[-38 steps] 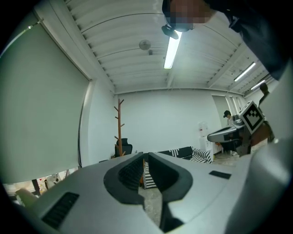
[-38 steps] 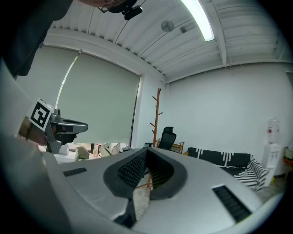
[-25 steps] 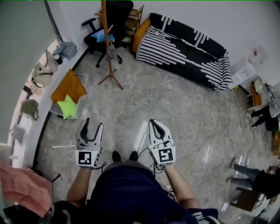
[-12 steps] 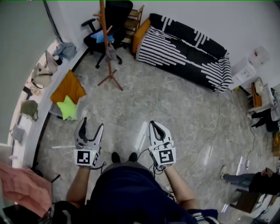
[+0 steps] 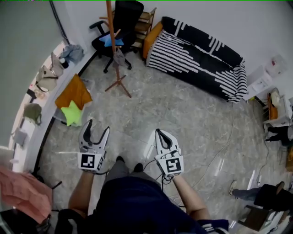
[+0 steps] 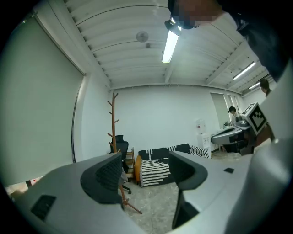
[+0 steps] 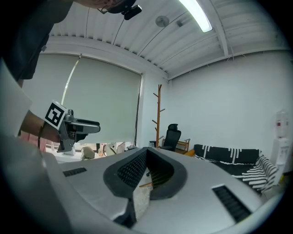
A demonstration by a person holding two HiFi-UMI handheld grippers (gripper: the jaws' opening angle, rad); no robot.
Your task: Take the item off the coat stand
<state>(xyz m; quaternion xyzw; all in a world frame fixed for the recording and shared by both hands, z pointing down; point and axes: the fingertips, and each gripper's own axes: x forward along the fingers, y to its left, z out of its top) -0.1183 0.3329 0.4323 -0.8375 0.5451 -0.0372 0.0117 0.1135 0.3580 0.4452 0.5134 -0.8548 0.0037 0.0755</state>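
Grey item point(image 5: 119, 57): hanging on coat stand point(image 5: 111, 32) (likely soft, light); pinch a fold.
Left gripper point(image 5: 97, 128): just been opening, empty.
Right gripper point(image 5: 161, 132): sitting clenched.

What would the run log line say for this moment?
stage: item not yet taken | left gripper: jaws just opened, nothing between | right gripper: shut, empty | coat stand: across room, grey item hanging on it

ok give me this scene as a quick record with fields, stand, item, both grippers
coat stand: upright by the far wall, next to the office chair
item: grey, hanging on the stand, not taken yet
left gripper: open, jaws have just been opening, nothing between them
right gripper: shut, empty
reach: both grippers far short of the stand
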